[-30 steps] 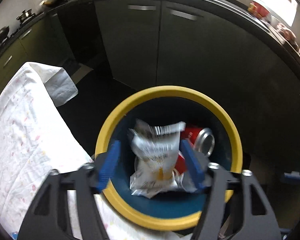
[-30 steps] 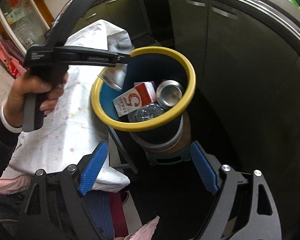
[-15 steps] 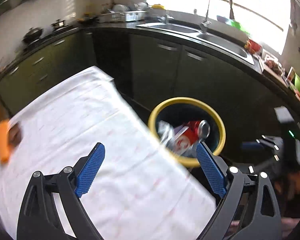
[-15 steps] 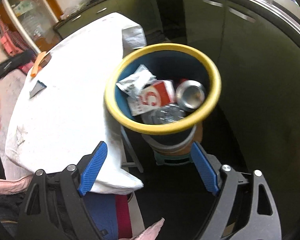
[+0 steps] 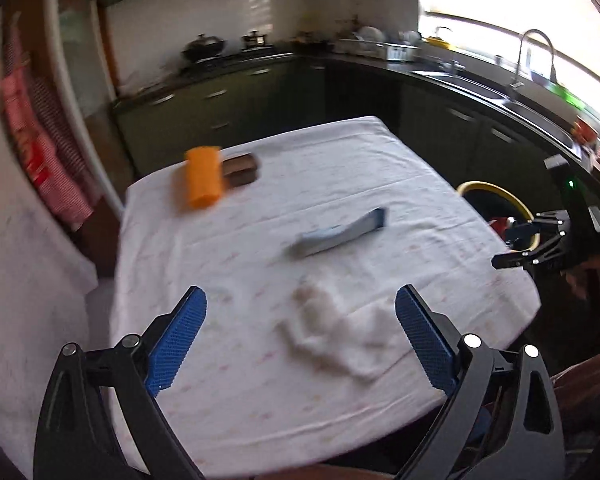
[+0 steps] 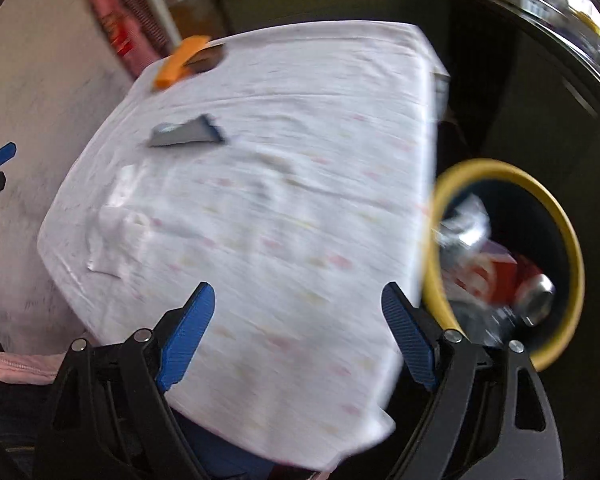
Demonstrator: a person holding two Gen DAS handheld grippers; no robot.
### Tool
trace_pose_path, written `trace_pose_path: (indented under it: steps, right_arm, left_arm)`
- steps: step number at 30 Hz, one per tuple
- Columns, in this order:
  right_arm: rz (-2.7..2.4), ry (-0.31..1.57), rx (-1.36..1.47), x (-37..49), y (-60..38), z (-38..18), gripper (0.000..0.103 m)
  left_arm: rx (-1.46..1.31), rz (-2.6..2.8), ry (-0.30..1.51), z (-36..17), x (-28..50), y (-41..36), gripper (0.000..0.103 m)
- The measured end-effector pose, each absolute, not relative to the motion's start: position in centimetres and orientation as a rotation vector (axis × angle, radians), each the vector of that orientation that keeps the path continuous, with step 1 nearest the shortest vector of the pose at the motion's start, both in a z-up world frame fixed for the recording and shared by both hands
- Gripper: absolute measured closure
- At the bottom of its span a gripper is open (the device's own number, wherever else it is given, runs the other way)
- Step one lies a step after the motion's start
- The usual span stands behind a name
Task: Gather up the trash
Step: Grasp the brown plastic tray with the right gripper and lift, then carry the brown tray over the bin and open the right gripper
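My left gripper [image 5: 300,340] is open and empty above the near edge of the white-clothed table [image 5: 260,400]. A crumpled white tissue [image 5: 332,332] lies just ahead between its fingers. A blue-grey wrapper [image 5: 340,232] lies mid-table. My right gripper [image 6: 300,336] is open and empty over the table's right side; it also shows in the left wrist view [image 5: 540,240]. The yellow-rimmed bin [image 6: 572,248] stands off the table's right edge and holds a silver wrapper [image 6: 466,220], a red carton [image 6: 496,272] and a can [image 6: 540,296]. The tissue [image 6: 116,236] and wrapper [image 6: 188,134] show in the right wrist view.
An orange container [image 5: 202,182] and a brown block [image 5: 240,168] sit at the table's far left corner. Dark kitchen cabinets [image 5: 440,108] and a sink counter [image 5: 480,84] run behind and to the right. A red cloth [image 5: 40,152] hangs at the left wall.
The left gripper let the silver wrapper drop into the bin, then swung back left over the table. The right gripper turned from the bin toward the table.
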State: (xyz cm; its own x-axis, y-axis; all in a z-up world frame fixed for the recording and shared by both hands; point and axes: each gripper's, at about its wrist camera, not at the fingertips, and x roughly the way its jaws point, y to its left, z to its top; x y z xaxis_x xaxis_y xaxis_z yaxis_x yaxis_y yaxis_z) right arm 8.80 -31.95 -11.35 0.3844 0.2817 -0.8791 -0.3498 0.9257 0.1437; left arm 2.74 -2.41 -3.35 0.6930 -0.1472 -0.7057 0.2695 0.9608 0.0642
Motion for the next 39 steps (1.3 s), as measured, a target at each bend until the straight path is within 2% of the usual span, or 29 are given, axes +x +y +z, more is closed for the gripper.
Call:
trace_pose_path:
  steps: [5, 12, 15, 17, 20, 27, 29, 36, 38, 39]
  right_arm:
    - [0.474, 1.088, -0.111, 12.7, -25.9, -8.9, 0.022]
    - [0.529, 1.076, -0.090, 23.9, -16.1, -5.4, 0.022]
    - [0.449, 1.108, -0.050, 30.3, -13.7, -5.7, 0.036]
    - [0.405, 1.149, -0.023, 34.0, -12.5, -6.7, 0.049]
    - [0.342, 1.222, 0.008, 38.9, -11.1, -9.0, 0.059]
    - [0.242, 1.310, -0.003, 44.2, -8.6, -12.9, 0.074]
    - [0.227, 1.315, -0.016, 44.6, -8.3, -13.3, 0.082]
    - [0.218, 1.342, -0.023, 45.2, -7.6, -14.3, 0.084]
    - [0.221, 1.348, -0.030, 45.1, -7.4, -14.5, 0.095]
    - [0.222, 1.348, -0.034, 45.1, -7.0, -14.7, 0.096]
  left_arm:
    - [0.096, -0.203, 0.778, -4.4, 2.3, 2.0, 0.009]
    - [0.011, -0.186, 0.813, -7.1, 3.6, 6.0, 0.009]
    - [0.014, -0.168, 0.823, -8.1, 3.8, 6.7, 0.009]
    - [0.020, -0.157, 0.827, -8.7, 3.8, 7.4, 0.009]
    - [0.001, -0.161, 0.839, -9.2, 4.0, 8.5, 0.009]
    - [-0.025, -0.151, 0.858, -10.4, 4.6, 10.8, 0.009]
    - [-0.030, -0.154, 0.862, -10.6, 4.7, 11.1, 0.009]
    - [-0.026, -0.159, 0.865, -10.9, 4.7, 11.0, 0.009]
    - [-0.025, -0.160, 0.863, -10.9, 4.6, 10.7, 0.009]
    - [-0.023, -0.163, 0.862, -10.9, 4.6, 10.5, 0.009]
